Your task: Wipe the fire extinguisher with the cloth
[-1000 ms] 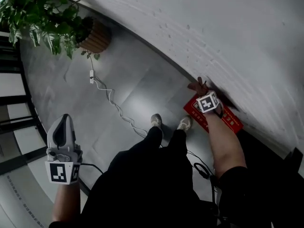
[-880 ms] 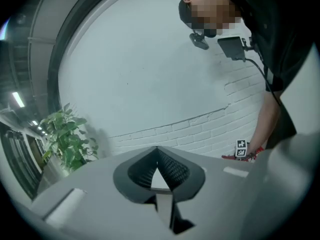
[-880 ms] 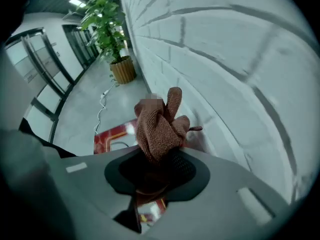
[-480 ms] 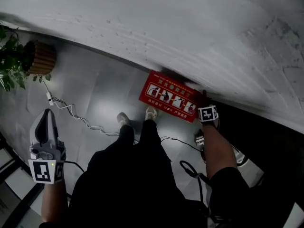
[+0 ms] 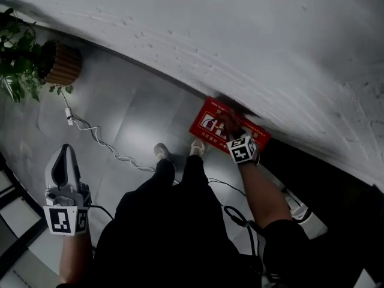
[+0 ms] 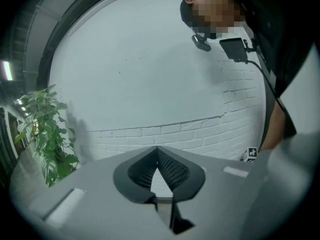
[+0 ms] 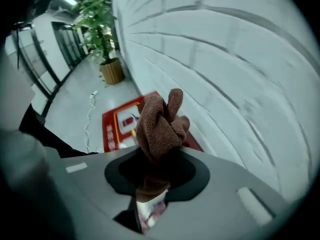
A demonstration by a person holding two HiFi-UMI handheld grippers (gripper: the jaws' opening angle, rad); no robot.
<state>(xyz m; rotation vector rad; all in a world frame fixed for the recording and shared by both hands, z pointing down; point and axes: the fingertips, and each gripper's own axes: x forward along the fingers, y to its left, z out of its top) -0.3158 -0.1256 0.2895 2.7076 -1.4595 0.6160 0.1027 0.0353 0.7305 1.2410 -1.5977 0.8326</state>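
A flat red fire extinguisher box (image 5: 209, 121) with printed pictures lies on the floor against the white brick wall; no extinguisher itself shows. My right gripper (image 5: 229, 123) points steeply down over its middle, shut on a bunched brown cloth (image 5: 226, 118). In the right gripper view the cloth (image 7: 160, 124) stands up from between the jaws of the gripper (image 7: 156, 156), with the red box (image 7: 117, 125) beyond it. My left gripper (image 5: 63, 153) hangs far to the left over bare floor, away from the box. In its own view the left gripper (image 6: 157, 151) is shut and empty, facing the wall.
A potted plant (image 5: 24, 47) in a ribbed pot (image 5: 63, 63) stands by the wall at the left. A white cable (image 5: 99, 143) snakes across the grey floor tiles. My feet (image 5: 161, 152) stand just short of the red box. A black cable (image 5: 237, 215) trails at the right.
The head view has swung. My right gripper with the cloth has come from the red box's right end to over its middle. The left gripper has sunk a little.
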